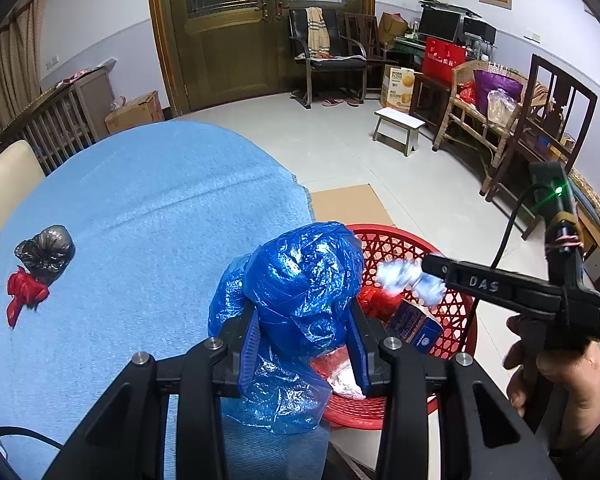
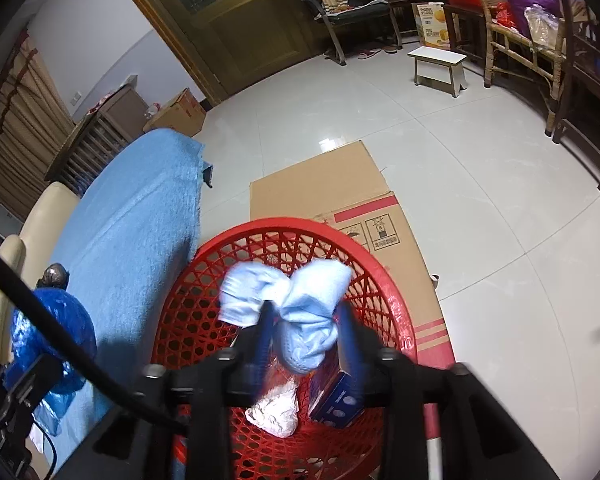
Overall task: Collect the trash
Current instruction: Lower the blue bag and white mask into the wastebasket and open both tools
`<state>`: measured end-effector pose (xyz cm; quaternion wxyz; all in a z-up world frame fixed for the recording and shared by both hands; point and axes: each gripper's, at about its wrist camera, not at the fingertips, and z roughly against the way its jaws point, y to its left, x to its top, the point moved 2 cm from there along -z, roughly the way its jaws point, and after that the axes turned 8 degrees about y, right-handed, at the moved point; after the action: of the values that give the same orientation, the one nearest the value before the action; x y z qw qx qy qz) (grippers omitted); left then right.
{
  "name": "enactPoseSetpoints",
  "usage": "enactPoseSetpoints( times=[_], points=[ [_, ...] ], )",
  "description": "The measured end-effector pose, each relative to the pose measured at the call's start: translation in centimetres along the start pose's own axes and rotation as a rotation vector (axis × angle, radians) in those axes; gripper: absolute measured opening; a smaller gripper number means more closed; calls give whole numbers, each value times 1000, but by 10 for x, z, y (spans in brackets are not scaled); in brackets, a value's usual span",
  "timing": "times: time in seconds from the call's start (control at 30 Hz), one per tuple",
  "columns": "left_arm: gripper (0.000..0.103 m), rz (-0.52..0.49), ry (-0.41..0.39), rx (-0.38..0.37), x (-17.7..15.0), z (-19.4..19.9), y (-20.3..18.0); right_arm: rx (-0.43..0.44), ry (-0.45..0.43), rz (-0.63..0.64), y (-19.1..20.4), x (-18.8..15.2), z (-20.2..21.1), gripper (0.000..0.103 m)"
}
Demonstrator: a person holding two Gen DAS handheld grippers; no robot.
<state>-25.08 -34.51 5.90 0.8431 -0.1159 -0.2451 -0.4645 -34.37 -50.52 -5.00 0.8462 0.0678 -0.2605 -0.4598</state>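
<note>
Right gripper point(image 2: 306, 328): fingers apart over red basket point(image 2: 384, 280), pale blue cloth wad point(image 2: 300, 312) loose between them | I let it drop clear | Left gripper point(image 1: 304, 344): fingers clamped on blue plastic bag point(image 1: 300, 280) at worktop point(image 1: 140, 208) edge, basket next.

I can read "DAS" handwritten in white on the black arm of the right tongs point(image 1: 432, 270). The yellow-and-white carton point(image 1: 398, 87) on the floor by the chairs says "PORK FLOSS". The flattened cardboard point(image 2: 364, 216) under the basket carries printed handling symbols, one showing an "8"; its small text is illegible to me.
</note>
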Motion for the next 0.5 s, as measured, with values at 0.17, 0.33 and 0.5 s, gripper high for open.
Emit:
enactPoseSetpoints(
  times=[0.17, 0.33, 0.5],
  points=[
    [40, -4, 4, -8, 1, -3, -2, 11, -46, -2, -2, 1, 13, 74],
    [40, -24, 10, -17, 3, -7, -11, 10, -56, -8, -8, -3, 21, 74],
    [40, -42, 24, -33, 4, -11, -20, 3, -74, -9, -13, -6, 30, 75]
  ],
)
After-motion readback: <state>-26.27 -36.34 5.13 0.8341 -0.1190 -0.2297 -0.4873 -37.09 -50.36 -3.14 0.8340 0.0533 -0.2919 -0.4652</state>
